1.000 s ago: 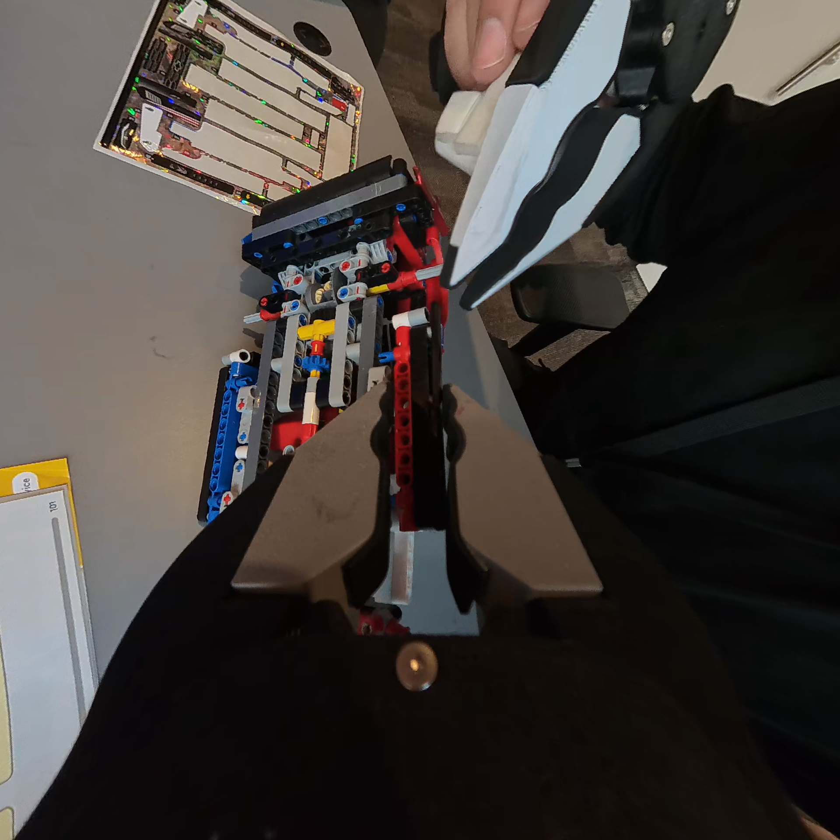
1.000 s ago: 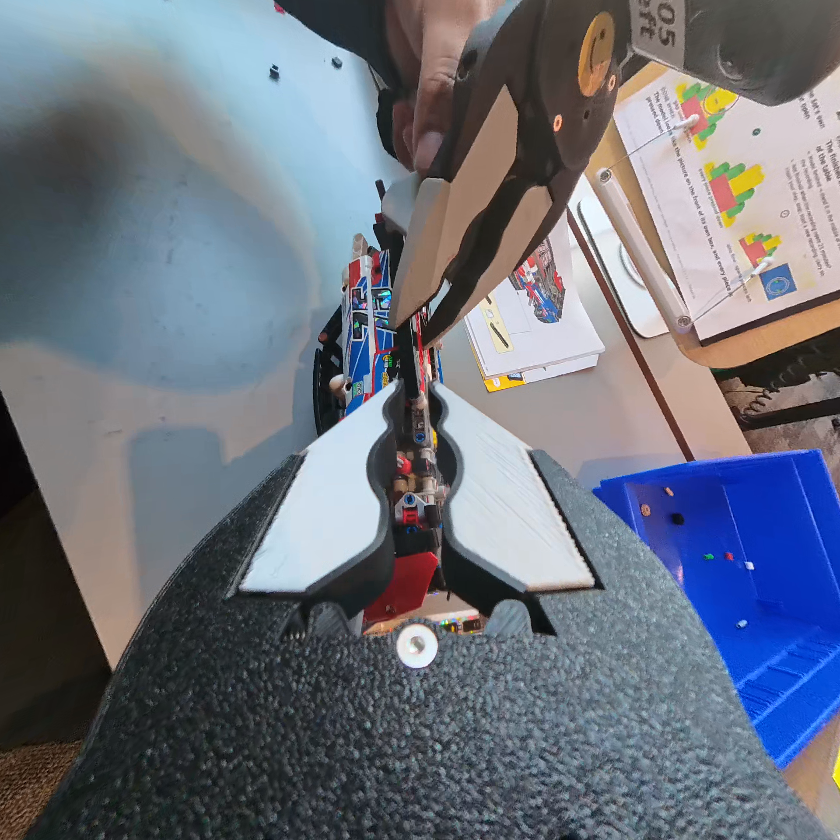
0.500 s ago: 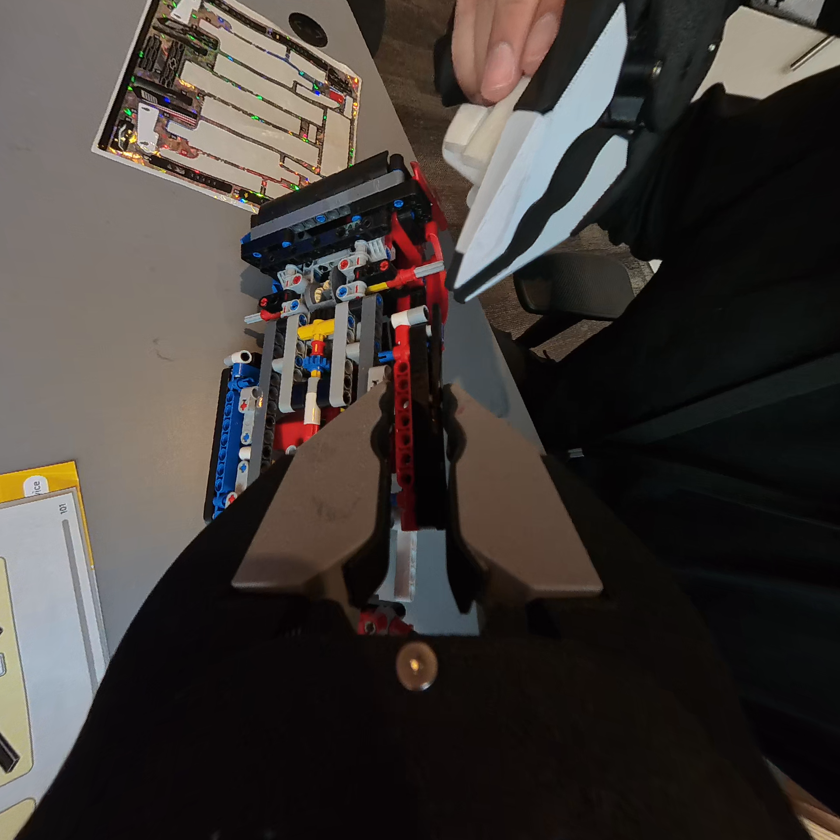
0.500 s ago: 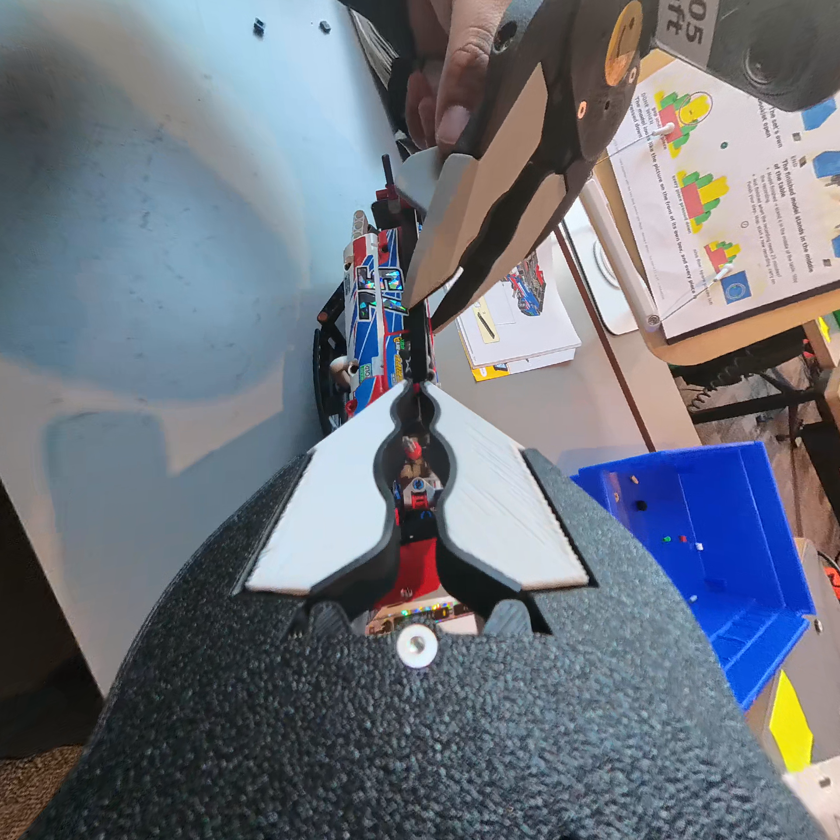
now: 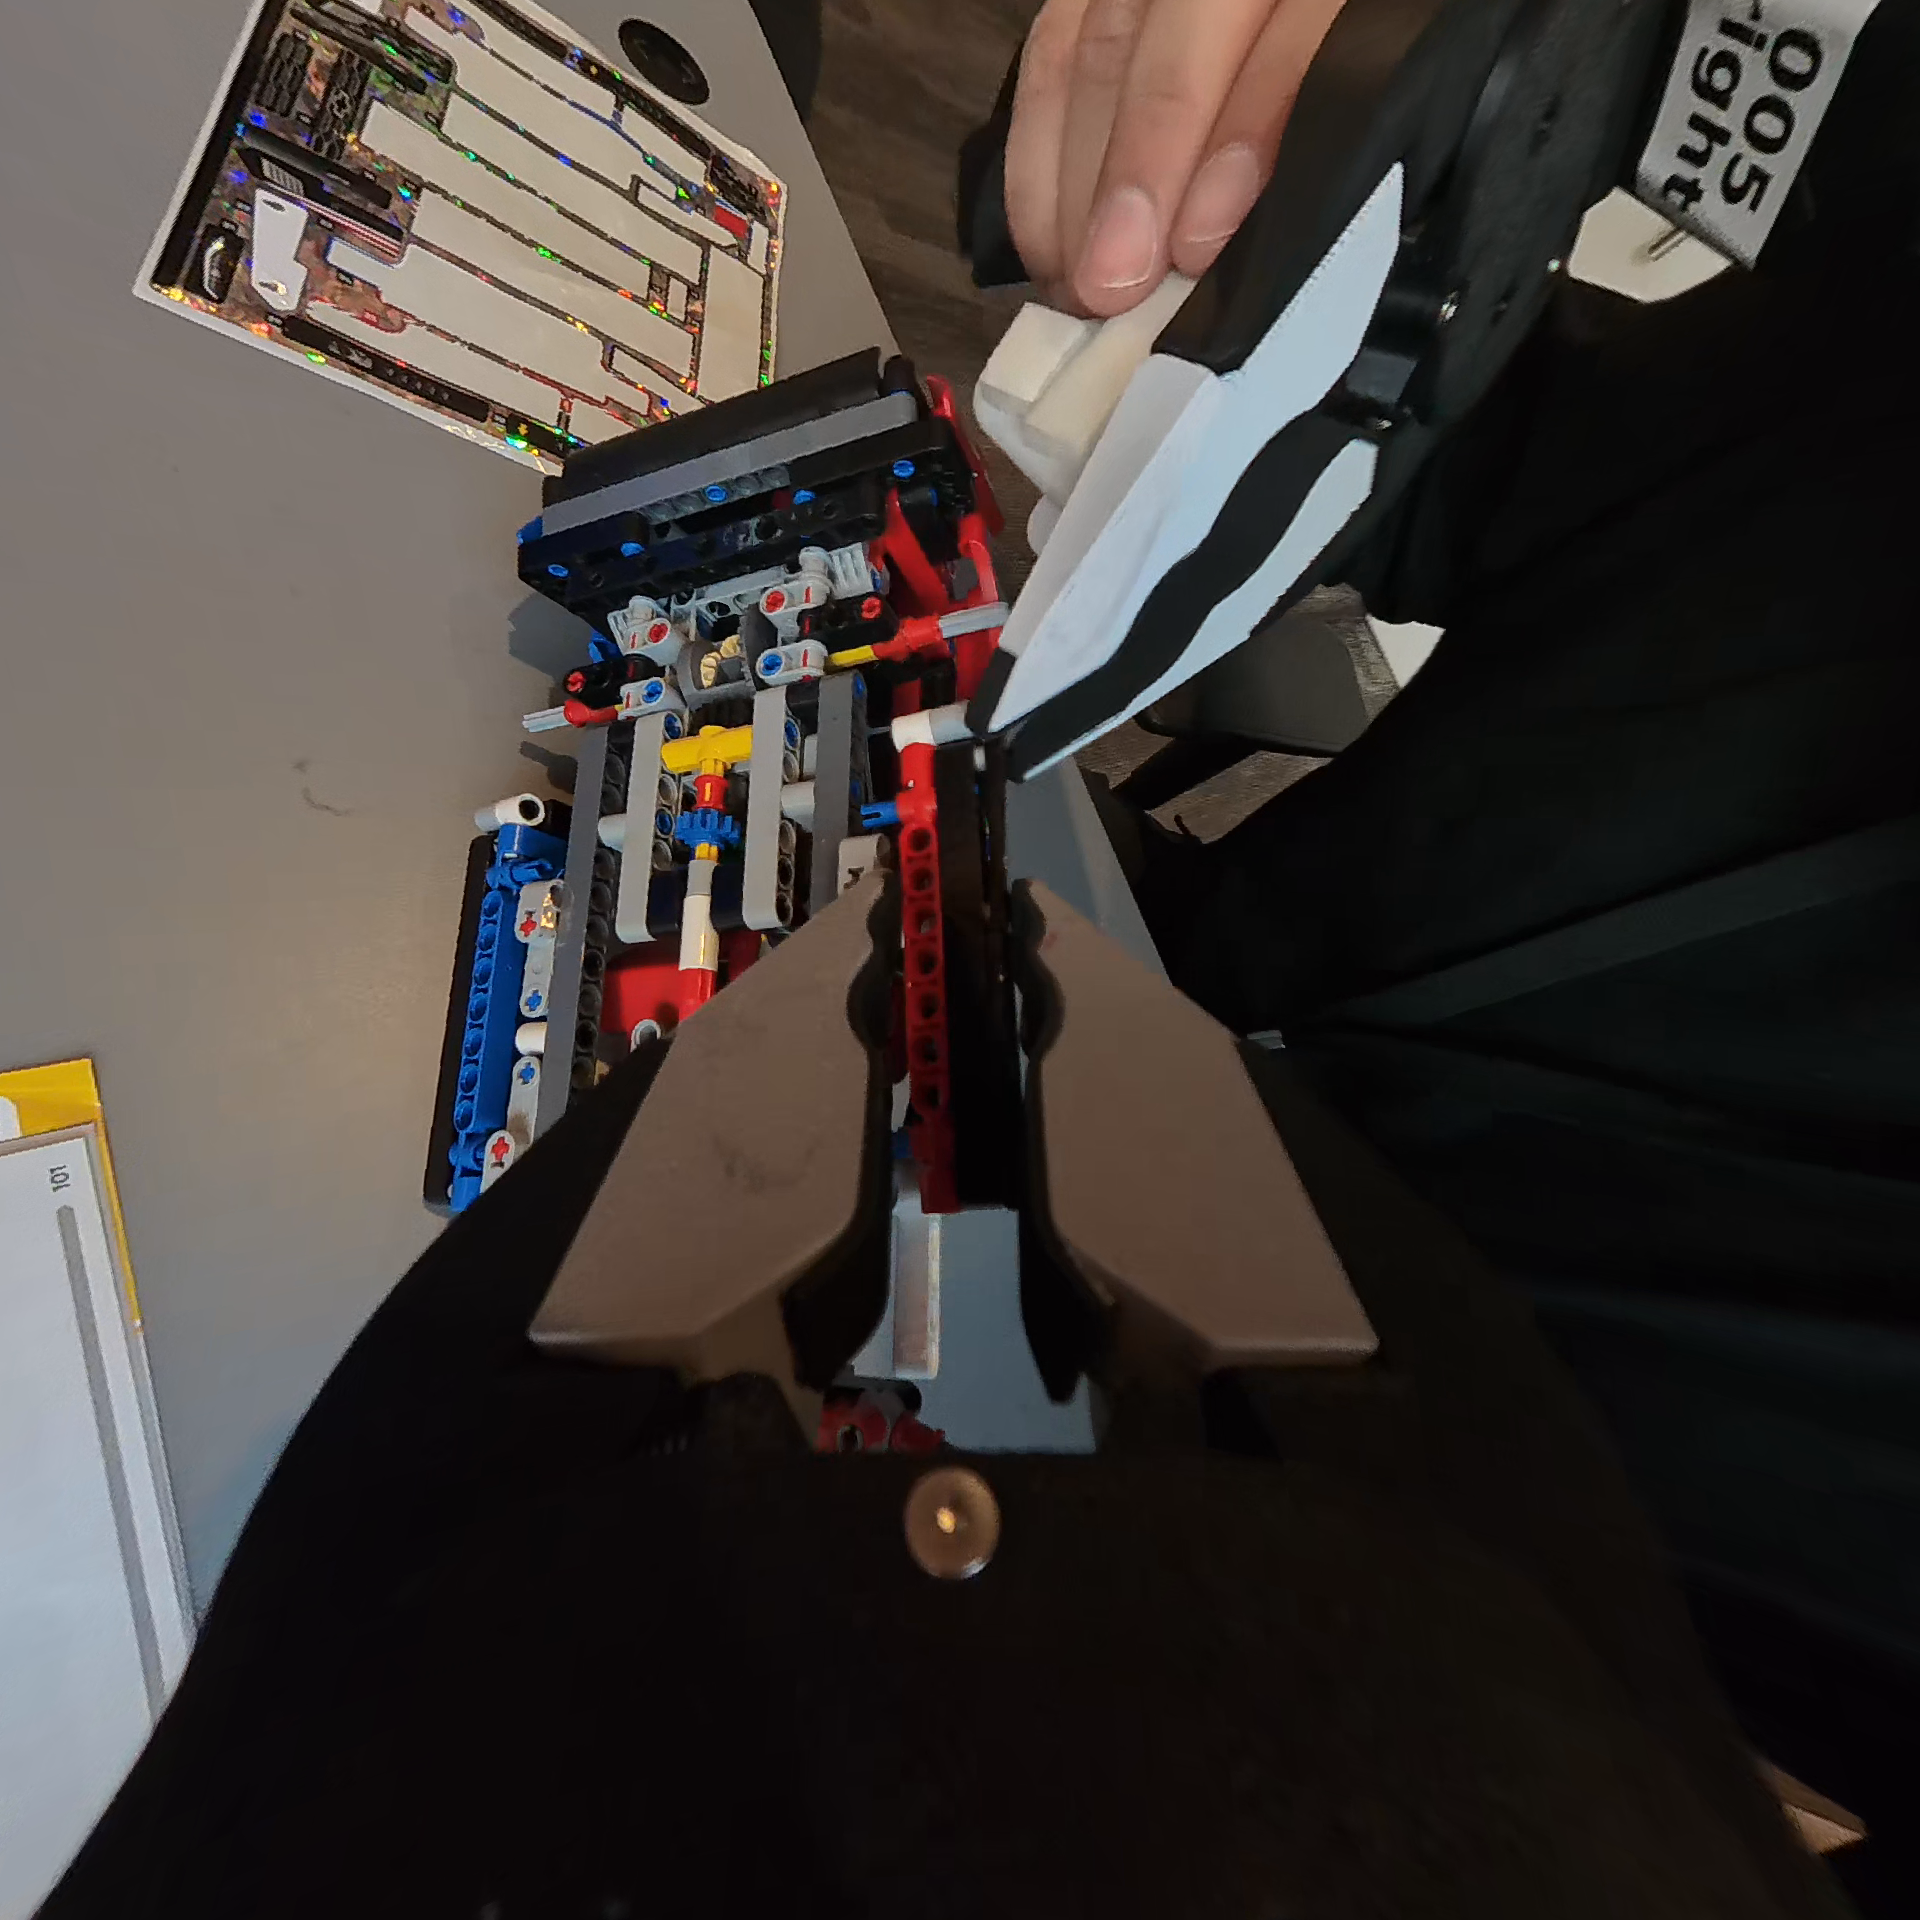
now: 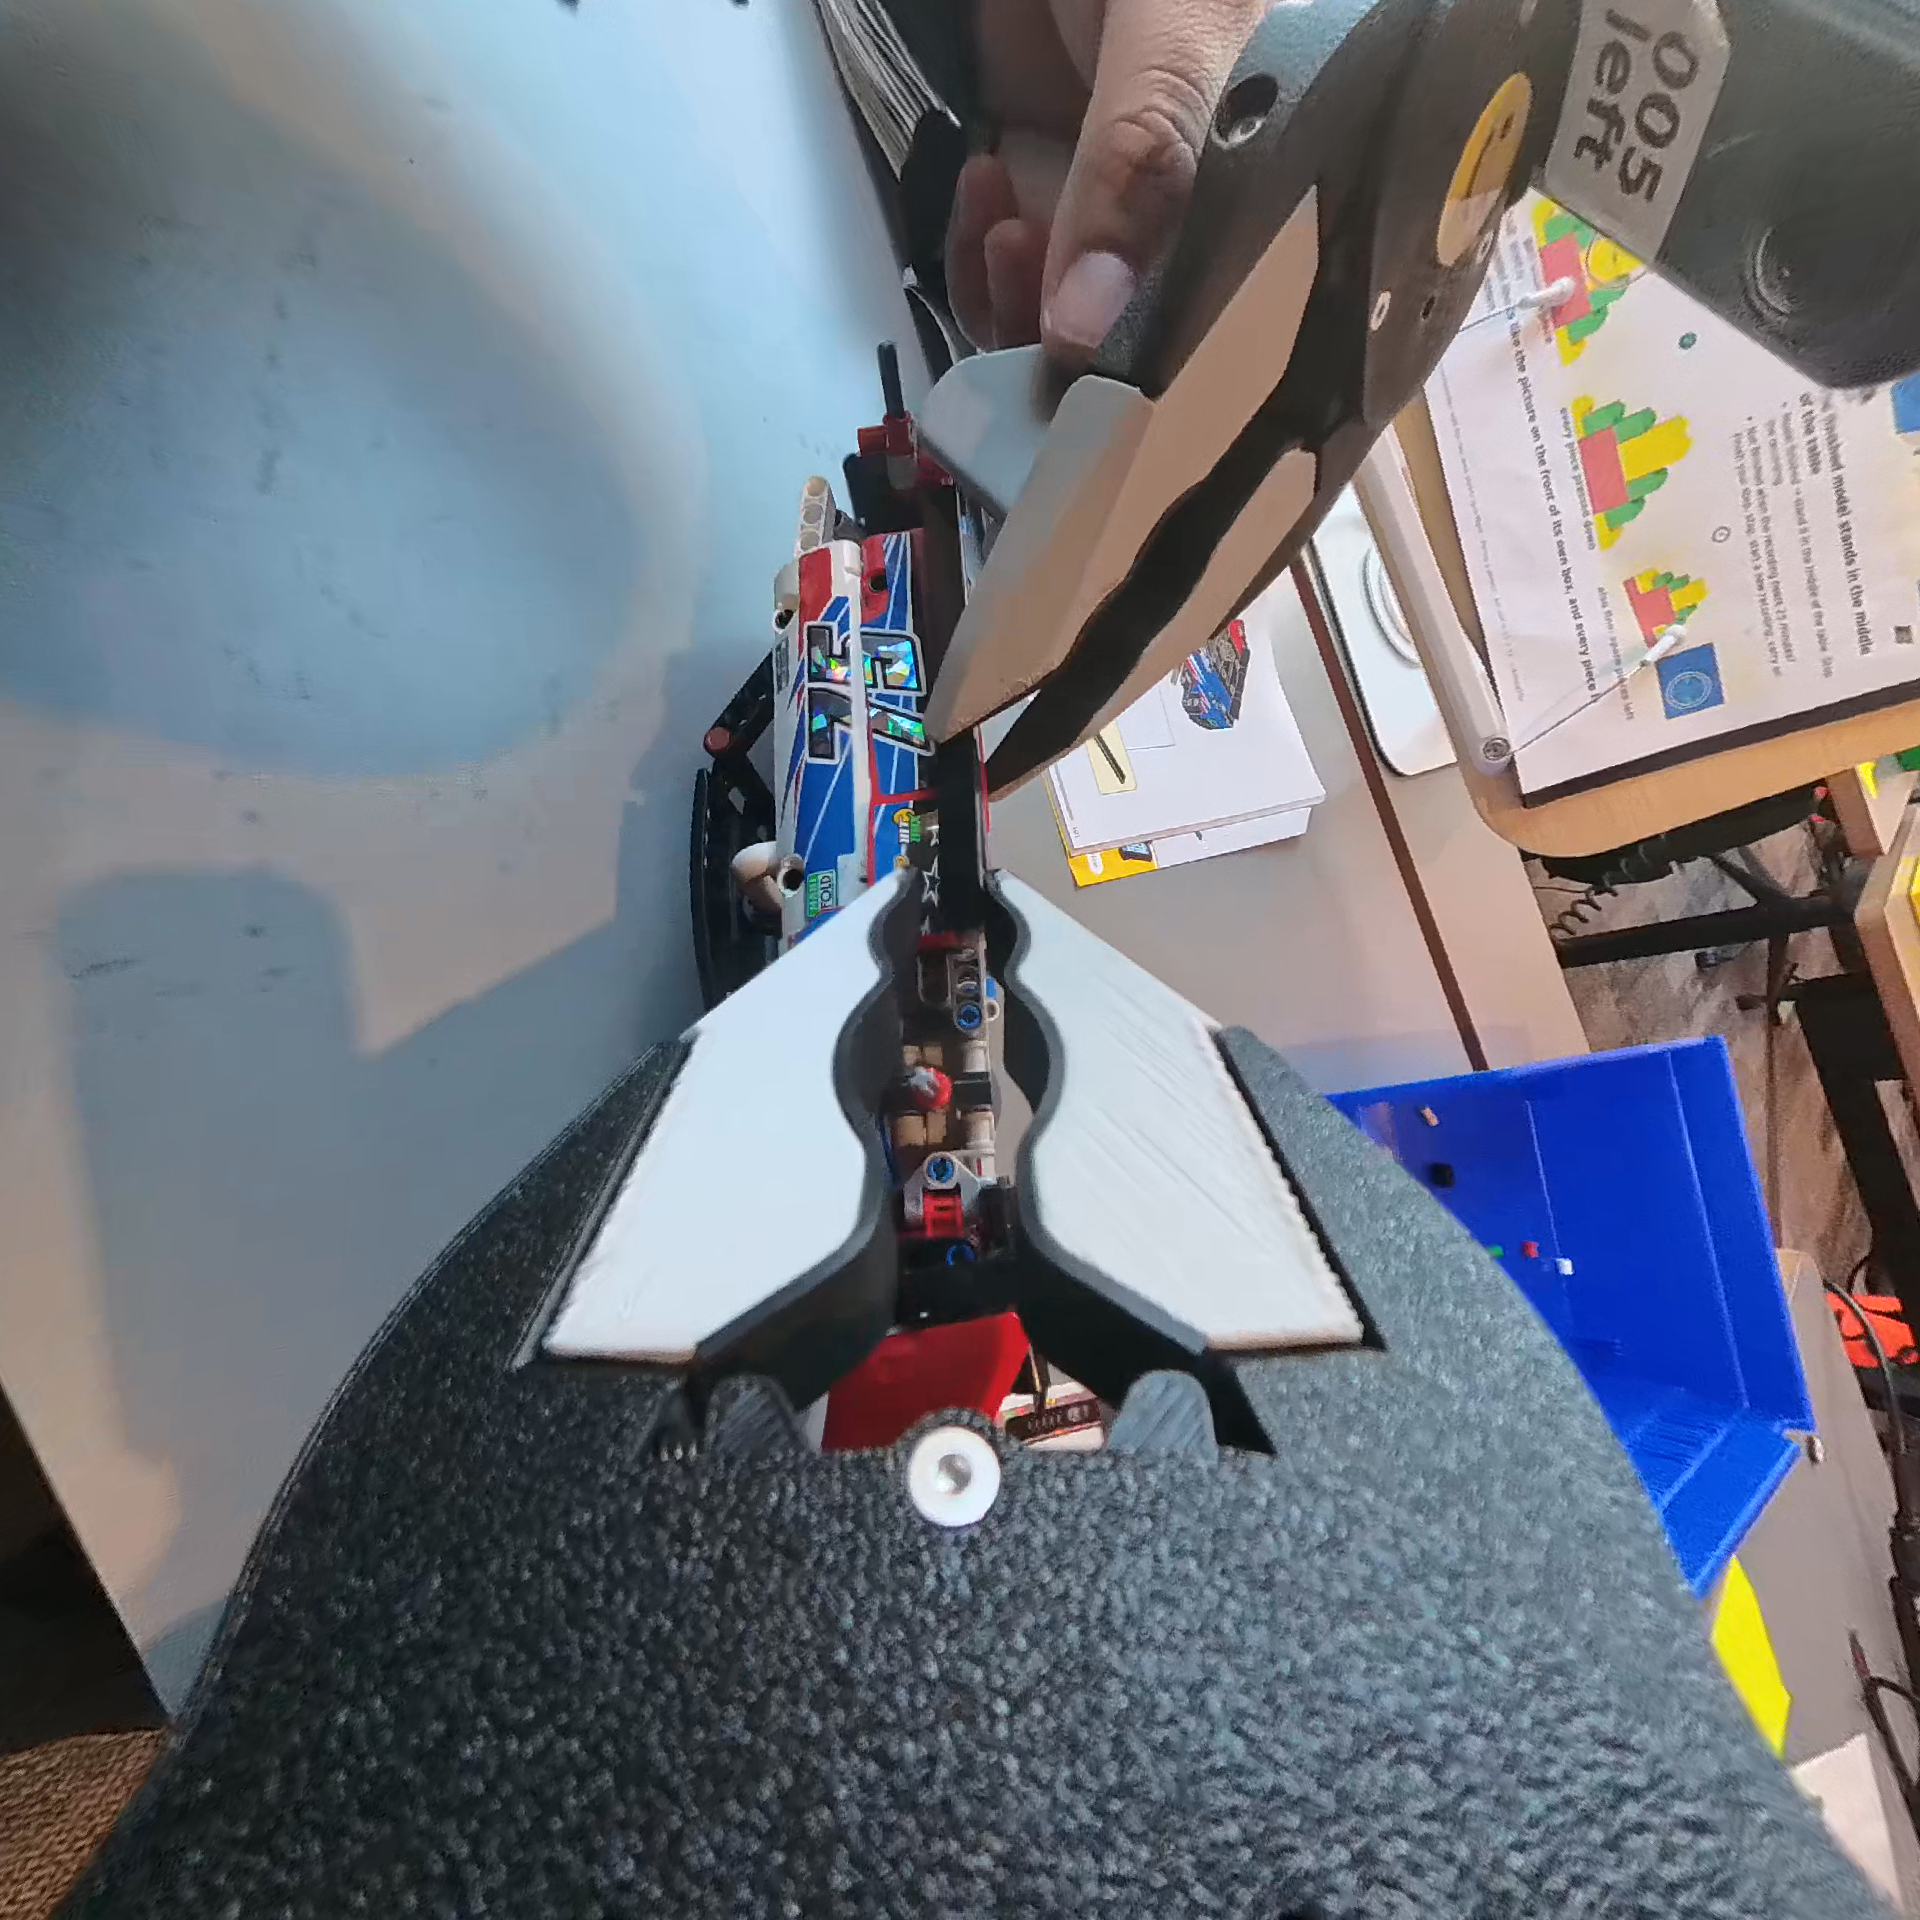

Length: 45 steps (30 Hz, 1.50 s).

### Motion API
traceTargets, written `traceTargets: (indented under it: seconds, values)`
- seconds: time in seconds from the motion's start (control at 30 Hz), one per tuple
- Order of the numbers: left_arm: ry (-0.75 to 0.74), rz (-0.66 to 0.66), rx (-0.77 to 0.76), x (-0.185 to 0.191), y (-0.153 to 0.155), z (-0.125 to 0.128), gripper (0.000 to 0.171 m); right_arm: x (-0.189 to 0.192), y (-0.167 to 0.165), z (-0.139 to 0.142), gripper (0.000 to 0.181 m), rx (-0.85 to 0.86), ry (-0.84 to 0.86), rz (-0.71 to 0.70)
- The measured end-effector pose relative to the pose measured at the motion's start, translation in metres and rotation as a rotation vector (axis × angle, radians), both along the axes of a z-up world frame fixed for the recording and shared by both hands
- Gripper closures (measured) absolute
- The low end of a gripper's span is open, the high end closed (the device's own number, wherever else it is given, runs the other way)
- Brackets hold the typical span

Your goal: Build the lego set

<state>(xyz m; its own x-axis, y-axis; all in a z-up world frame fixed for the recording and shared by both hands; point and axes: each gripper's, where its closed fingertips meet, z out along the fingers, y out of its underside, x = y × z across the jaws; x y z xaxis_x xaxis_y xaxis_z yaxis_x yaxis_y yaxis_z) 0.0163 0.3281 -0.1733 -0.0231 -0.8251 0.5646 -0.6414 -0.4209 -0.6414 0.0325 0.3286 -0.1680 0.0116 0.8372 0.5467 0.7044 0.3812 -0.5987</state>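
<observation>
A partly built lego car (image 5: 717,748) in red, blue, black and grey lies on its side on the grey table (image 5: 208,727), near the table's edge. My left gripper (image 5: 951,904) is shut on the car's upper side, on a red beam (image 5: 920,987) and the black panel beside it. My right gripper (image 5: 987,727), with white fingers, meets the far end of that panel. In the right wrist view my right gripper (image 6: 951,883) is shut on the thin black panel (image 6: 961,821). The car's stickered white and blue side (image 6: 831,727) shows beyond, and the left gripper (image 6: 961,748) pinches the same panel.
A shiny sticker sheet (image 5: 468,208) lies at the back of the table. An instruction booklet (image 5: 62,1351) lies at the left, and shows in the right wrist view (image 6: 1184,769). A blue bin (image 6: 1621,1299) with small parts stands beside the table. A person's dark clothing (image 5: 1558,1143) is close. My left and right fingertips are right by each other.
My right gripper has shifted a little down to the panel's end and turned, so more of the stickered side shows. My left gripper keeps its hold and has barely moved.
</observation>
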Motion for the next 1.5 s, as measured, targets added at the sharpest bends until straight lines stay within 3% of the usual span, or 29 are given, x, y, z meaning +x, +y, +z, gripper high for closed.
traceTargets:
  seconds: [0.27,0.47,0.57,0.77,0.93,1.33,1.43,1.5]
  values:
    - [-0.030,-0.008,-0.033,-0.008,0.009,0.017,0.157,0.000,0.001,0.000,0.174,-0.003,-0.038,-0.032]
    - [-0.068,0.139,0.128,-0.032,0.037,0.044,0.149,0.000,0.001,0.000,0.175,-0.002,-0.037,-0.045]
    - [-0.119,0.194,0.185,-0.048,0.031,0.058,0.147,0.000,0.001,0.000,0.174,0.003,-0.036,-0.049]
    - [-0.007,0.275,0.271,-0.075,0.003,0.019,0.139,0.002,-0.002,-0.001,0.174,0.058,-0.027,-0.036]
    - [-0.037,0.288,0.203,-0.072,-0.012,-0.002,0.140,0.003,-0.004,-0.001,0.174,0.074,-0.014,-0.022]
    - [-0.121,0.279,0.178,-0.056,-0.003,-0.002,0.156,0.001,0.000,0.000,0.175,0.061,-0.010,-0.001]
    - [-0.119,0.295,0.196,-0.058,0.003,0.002,0.147,0.002,0.000,0.000,0.175,0.055,-0.001,-0.003]
    - [-0.160,0.306,0.212,-0.056,0.008,0.018,0.146,0.001,0.000,0.000,0.175,0.061,0.003,-0.008]
